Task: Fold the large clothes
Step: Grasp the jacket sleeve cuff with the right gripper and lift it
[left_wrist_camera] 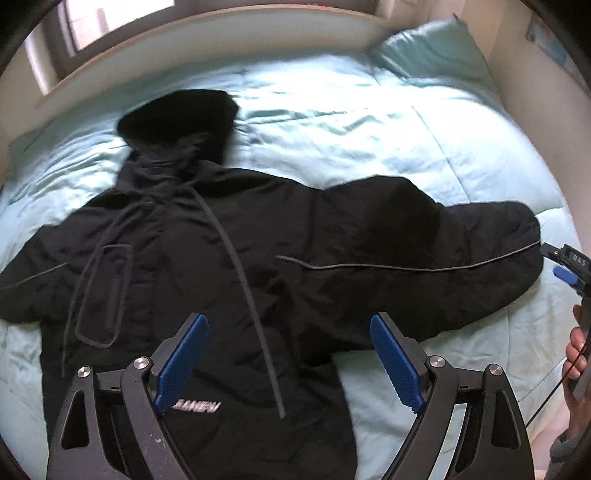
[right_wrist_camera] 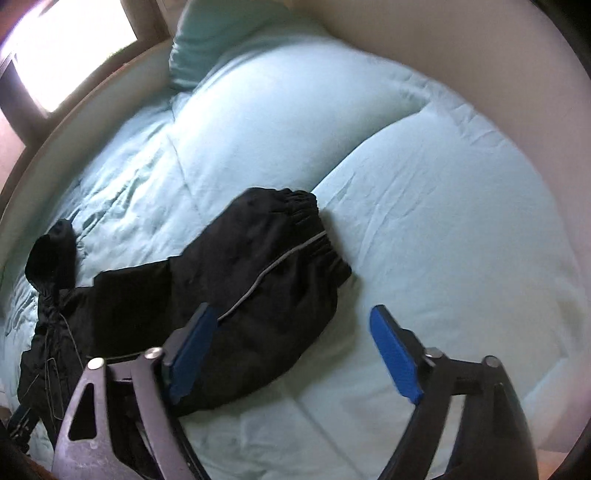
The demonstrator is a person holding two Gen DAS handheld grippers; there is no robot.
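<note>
A black hooded jacket lies spread front-up on a pale teal quilt, hood toward the far side, sleeves stretched out left and right. My left gripper hovers open above the jacket's lower front, nothing between its blue pads. The right gripper shows at the right edge of the left wrist view, held by a hand, just past the right cuff. In the right wrist view that sleeve with its elastic cuff runs up from lower left; my right gripper stands open above its lower edge, holding nothing.
The quilt covers the whole bed, with a teal pillow at the far right corner. A pale headboard or frame curves around the bed. A bright window sits beyond the far edge.
</note>
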